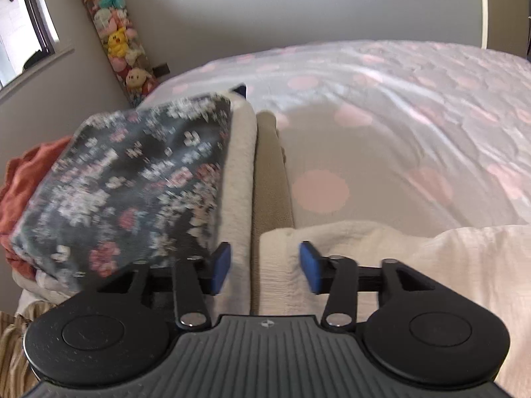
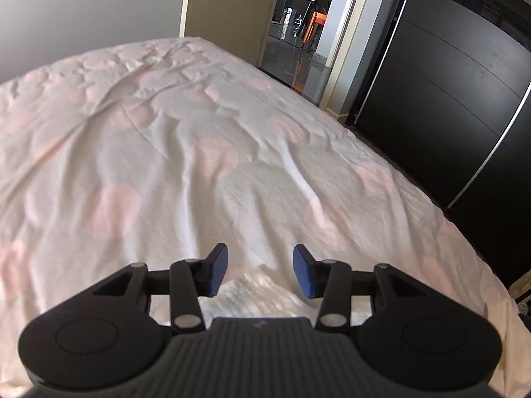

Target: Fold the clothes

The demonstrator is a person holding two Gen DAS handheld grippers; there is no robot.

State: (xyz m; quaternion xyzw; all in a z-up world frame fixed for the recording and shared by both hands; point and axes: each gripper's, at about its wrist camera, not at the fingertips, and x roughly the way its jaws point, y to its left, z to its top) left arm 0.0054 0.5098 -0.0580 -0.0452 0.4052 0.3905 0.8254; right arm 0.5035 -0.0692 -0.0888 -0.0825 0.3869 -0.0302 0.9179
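In the left wrist view my left gripper (image 1: 264, 267) is open above a cream garment (image 1: 381, 258) that lies at the near edge of the bed. Just left of it stands a pile of folded clothes: a dark floral piece (image 1: 132, 185) on top, a cream piece (image 1: 239, 179) and a tan piece (image 1: 268, 172) beside it. In the right wrist view my right gripper (image 2: 260, 270) is open and empty over the bedspread, with a bit of white fabric (image 2: 259, 295) just below its jaws.
The bed has a white cover with pink dots (image 2: 199, 132). A rust-orange garment (image 1: 23, 185) lies left of the pile. A hanging column of plush toys (image 1: 116, 36) is in the corner. A dark wardrobe (image 2: 448, 106) and an open doorway (image 2: 298, 33) stand at the right.
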